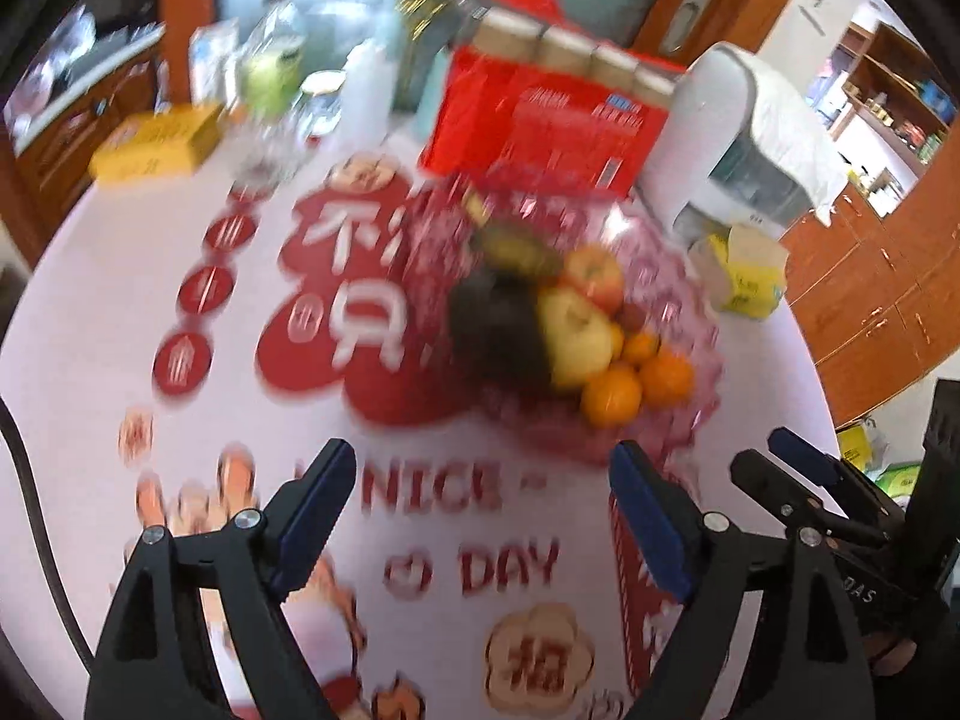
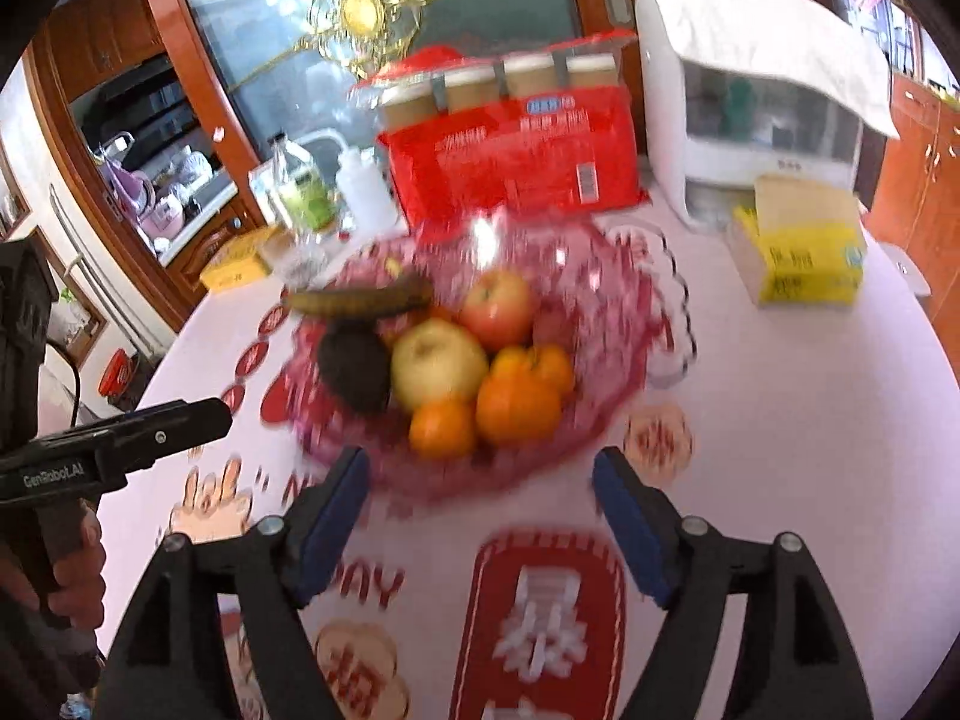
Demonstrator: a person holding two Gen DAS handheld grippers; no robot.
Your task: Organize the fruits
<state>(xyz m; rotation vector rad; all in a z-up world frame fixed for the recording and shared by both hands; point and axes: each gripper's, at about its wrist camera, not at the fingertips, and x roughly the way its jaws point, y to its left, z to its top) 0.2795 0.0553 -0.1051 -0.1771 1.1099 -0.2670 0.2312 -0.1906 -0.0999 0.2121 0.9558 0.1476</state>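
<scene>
Both tongs, left (image 1: 480, 498) and right (image 2: 480, 507), gape empty near the fruit bowl (image 2: 606, 324), ready to pick.

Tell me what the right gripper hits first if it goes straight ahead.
Probably the near rim of the pink bowl, then the oranges. The right gripper is open; depth is unclear.

Glossy wooden cabinets (image 2: 918, 162), frosted glass door (image 2: 270, 30) — gold ornament (image 2: 360, 9), daylight
</scene>
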